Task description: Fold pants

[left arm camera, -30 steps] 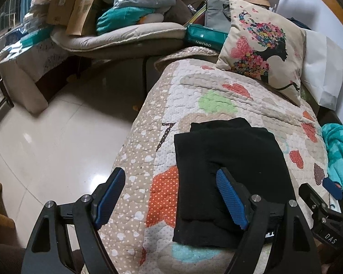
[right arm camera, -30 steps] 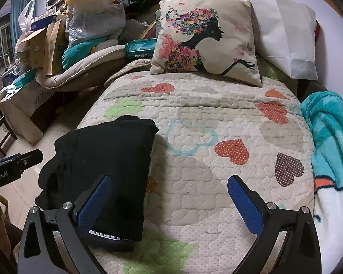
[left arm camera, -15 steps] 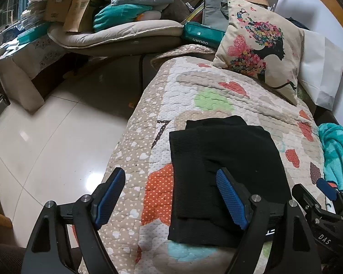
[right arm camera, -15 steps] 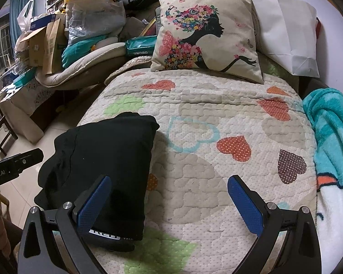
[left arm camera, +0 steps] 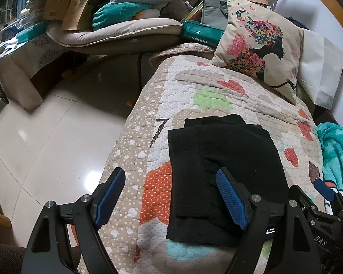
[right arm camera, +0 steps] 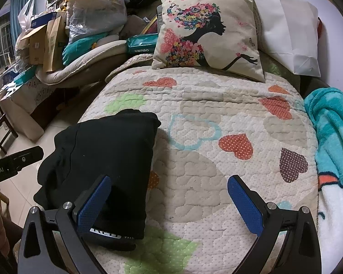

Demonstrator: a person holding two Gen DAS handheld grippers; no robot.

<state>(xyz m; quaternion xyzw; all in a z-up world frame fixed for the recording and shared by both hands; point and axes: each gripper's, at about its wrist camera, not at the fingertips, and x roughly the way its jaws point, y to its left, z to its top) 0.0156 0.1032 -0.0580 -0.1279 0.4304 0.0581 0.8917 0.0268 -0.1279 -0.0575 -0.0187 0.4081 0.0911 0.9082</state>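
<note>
The black pants point(left arm camera: 226, 169) lie folded into a compact rectangle on the heart-patterned quilt point(left arm camera: 194, 105); they also show in the right wrist view point(right arm camera: 107, 159) at the quilt's left side. My left gripper point(left arm camera: 171, 196) is open and empty, just above the near left part of the pants. My right gripper point(right arm camera: 169, 203) is open and empty, hovering over the quilt point(right arm camera: 217, 159) beside the pants' right edge. The right gripper also shows at the left wrist view's lower right point(left arm camera: 317, 205).
A floral cushion point(right arm camera: 208, 34) and a white pillow point(right arm camera: 290, 32) lean at the quilt's far end. A teal blanket point(right arm camera: 331, 132) lies along the right. A tiled floor point(left arm camera: 45, 137) drops off left, with cluttered boxes and bags point(left arm camera: 84, 4) beyond.
Both grippers have drawn back slightly from the folded pants, which stay still on the quilt. Both stay open.
</note>
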